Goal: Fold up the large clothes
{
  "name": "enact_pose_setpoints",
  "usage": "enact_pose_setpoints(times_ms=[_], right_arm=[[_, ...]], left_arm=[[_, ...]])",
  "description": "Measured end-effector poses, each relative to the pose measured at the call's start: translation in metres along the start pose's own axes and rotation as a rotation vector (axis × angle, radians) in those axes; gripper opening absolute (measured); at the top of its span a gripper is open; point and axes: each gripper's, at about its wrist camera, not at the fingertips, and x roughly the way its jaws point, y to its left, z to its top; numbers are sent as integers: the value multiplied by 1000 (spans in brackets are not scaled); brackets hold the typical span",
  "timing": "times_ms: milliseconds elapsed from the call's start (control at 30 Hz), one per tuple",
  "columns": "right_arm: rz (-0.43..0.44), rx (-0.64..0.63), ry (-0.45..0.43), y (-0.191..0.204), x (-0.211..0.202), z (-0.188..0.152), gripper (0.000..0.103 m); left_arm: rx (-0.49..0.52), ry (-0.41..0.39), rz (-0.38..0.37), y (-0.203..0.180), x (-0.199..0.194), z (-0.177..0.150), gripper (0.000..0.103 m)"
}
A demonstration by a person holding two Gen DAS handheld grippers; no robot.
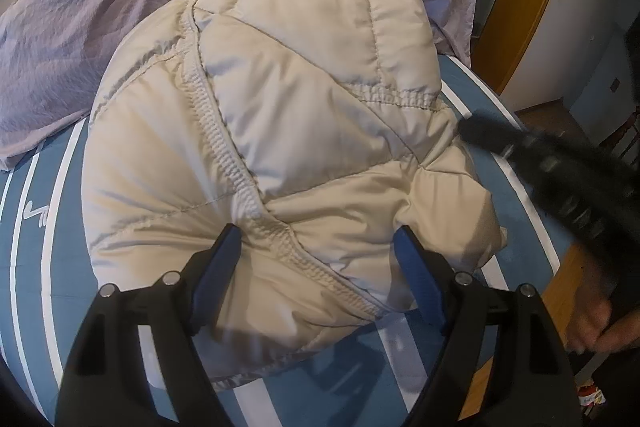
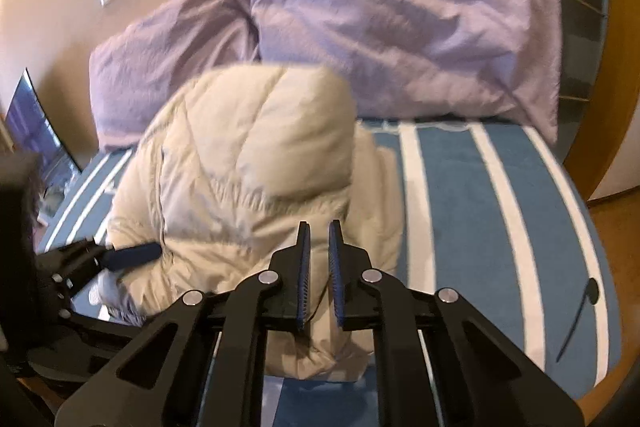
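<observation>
A cream quilted puffer jacket (image 1: 280,131) lies bunched in a folded heap on the blue and white striped bed (image 1: 36,267). My left gripper (image 1: 318,231) is open, its jaws wide apart on either side of the jacket's near edge, not clamped. It also shows at the left of the right wrist view (image 2: 132,253), against the jacket (image 2: 248,163). My right gripper (image 2: 319,227) has its jaws nearly together with a narrow gap and nothing between them, held above the jacket's near right side. It appears blurred in the left wrist view (image 1: 480,131).
Two lilac pillows (image 2: 392,39) lie at the head of the bed behind the jacket. A wooden door frame (image 1: 516,3) stands to the right. A screen (image 2: 36,131) leans at the left bedside. A black cable (image 2: 580,315) lies on the striped sheet (image 2: 480,211).
</observation>
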Motion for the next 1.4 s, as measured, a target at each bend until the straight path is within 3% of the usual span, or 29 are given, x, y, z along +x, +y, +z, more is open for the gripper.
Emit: enact_pose_setpoints(times_ms=[300,567,933,1400], right_arm=[[-32,29,131,-5,37,-36,7],[-31,37,154,-6,51,-45,6],[-29,51,160,-9,60,-48,5],[-22,62,157,-9,60,-48,5]], left_arm=[[-17,-18,-9,1,-11,4,77],[-48,-44,-17,5,-22,15,77],[-62,-90,28,20,-33,34,77],[-102,-110,138,58,-21,69,77]])
